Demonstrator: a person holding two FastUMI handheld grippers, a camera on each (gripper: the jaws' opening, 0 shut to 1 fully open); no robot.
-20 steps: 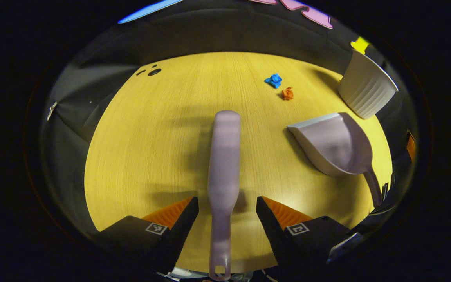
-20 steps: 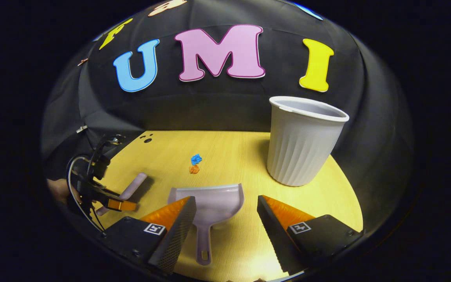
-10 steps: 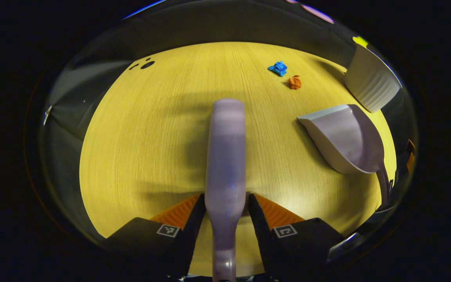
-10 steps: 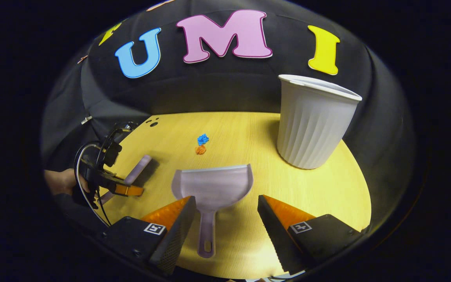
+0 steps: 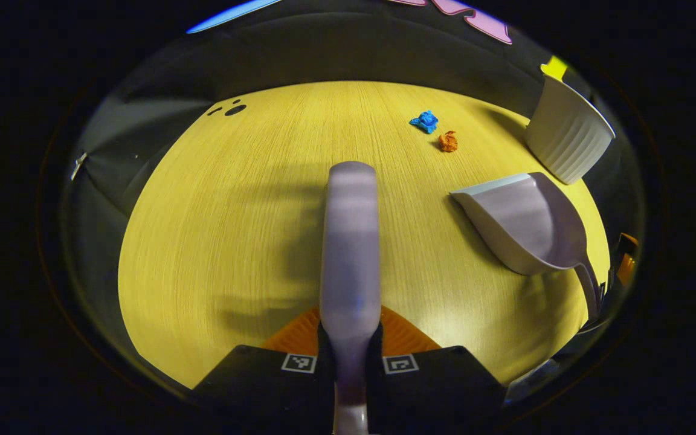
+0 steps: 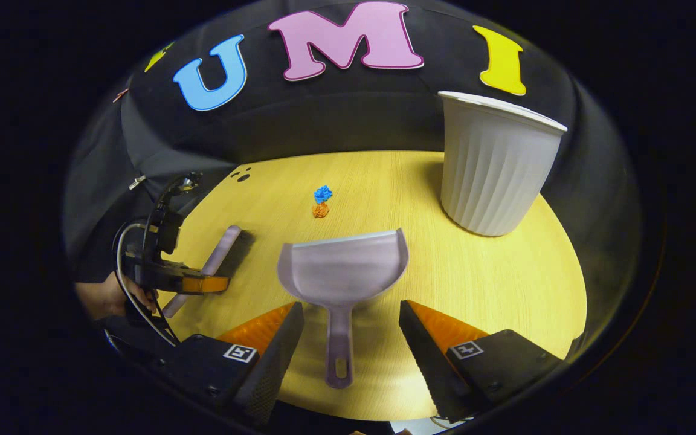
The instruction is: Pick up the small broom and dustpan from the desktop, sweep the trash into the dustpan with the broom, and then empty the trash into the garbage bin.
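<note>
The pale lilac small broom (image 5: pixel 350 241) points away along the yellow desktop (image 5: pixel 233 229), and my left gripper (image 5: pixel 349 338) is shut on its handle. In the right gripper view the broom (image 6: pixel 212 263) shows at the left with the left gripper (image 6: pixel 194 283) on it. The lilac dustpan (image 6: pixel 343 272) lies flat, mouth away, with its handle between the fingers of my open right gripper (image 6: pixel 351 317). The dustpan (image 5: pixel 526 220) also lies at the right in the left gripper view. Blue trash (image 6: pixel 322 193) and orange trash (image 6: pixel 320 209) sit beyond the dustpan. The white ribbed garbage bin (image 6: pixel 496 169) stands at the back right.
A person's hand (image 6: pixel 109 296) holds the left gripper at the desktop's left edge. Small dark holes (image 6: pixel 240 175) mark the far left of the desktop. The booth's black cloth wall rises behind the desktop.
My left gripper has shut on the broom's handle. My right gripper has moved forward so the dustpan's handle lies between its open fingers.
</note>
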